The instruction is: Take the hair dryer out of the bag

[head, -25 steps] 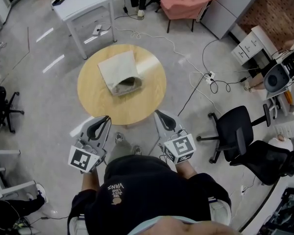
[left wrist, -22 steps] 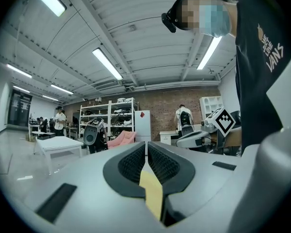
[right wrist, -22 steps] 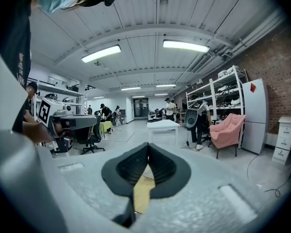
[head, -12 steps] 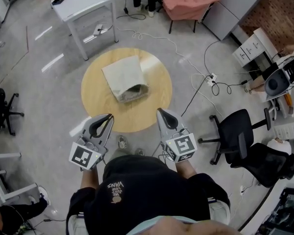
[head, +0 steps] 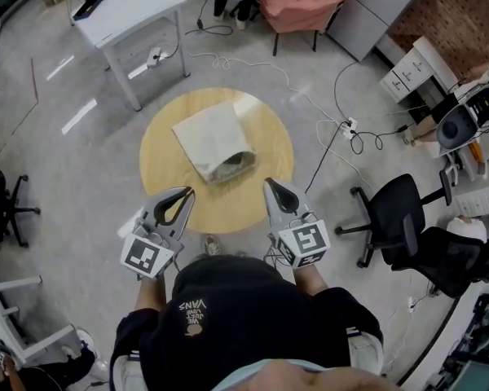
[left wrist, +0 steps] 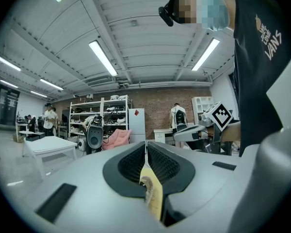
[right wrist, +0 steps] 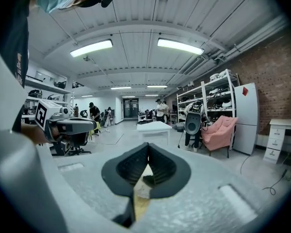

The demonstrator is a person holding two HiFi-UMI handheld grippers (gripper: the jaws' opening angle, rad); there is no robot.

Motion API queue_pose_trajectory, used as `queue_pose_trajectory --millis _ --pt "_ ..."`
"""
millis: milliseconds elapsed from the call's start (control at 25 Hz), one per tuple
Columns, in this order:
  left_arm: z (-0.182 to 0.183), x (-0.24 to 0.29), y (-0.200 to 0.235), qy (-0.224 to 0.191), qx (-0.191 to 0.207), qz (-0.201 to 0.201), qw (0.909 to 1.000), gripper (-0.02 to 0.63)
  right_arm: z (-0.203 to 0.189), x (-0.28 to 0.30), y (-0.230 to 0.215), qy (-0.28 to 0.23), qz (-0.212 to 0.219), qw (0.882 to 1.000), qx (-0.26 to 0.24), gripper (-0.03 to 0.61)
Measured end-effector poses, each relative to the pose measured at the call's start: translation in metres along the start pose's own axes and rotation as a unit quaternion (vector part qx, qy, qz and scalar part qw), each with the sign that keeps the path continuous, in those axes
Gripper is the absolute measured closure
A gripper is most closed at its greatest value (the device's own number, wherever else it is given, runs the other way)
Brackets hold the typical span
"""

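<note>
Lying ahead of both hand-held grippers (head: 185, 193) (head: 270, 185): bag (head: 214, 139).

1. "VANS" in white letters on the person's black shirt (head: 197, 308), upside down in the head view.
2. The smaller print by that logo is too small to read.
3. The cubes on the left gripper (head: 187, 192) and the right gripper (head: 269, 184) carry black-and-white square patterns, no letters.
4. A red diamond sticker (right wrist: 244, 91) on a white cabinet (right wrist: 246, 118): no legible print.
</note>
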State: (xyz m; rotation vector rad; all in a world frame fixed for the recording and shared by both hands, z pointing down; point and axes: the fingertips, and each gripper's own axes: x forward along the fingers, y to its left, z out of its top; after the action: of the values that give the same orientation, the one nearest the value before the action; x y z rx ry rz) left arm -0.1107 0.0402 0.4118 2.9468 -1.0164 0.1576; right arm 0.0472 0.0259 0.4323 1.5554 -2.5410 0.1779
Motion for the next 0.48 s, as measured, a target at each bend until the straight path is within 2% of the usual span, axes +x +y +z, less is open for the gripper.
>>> queue_pose_trajectory --millis 320,480 --pt "-0.020 0.009 0.030 0.002 -0.013 -0.016 0.9998 0.592 -0.005 0.019 0.000 0.005 -0.031 1.000 0.002 0.580" --pt "-0.035 0.026 0.035 0.017 -0.014 -0.017 0.9996 0.591 -0.013 0.027 -0.010 0.015 -0.033 0.999 0.006 0.580"
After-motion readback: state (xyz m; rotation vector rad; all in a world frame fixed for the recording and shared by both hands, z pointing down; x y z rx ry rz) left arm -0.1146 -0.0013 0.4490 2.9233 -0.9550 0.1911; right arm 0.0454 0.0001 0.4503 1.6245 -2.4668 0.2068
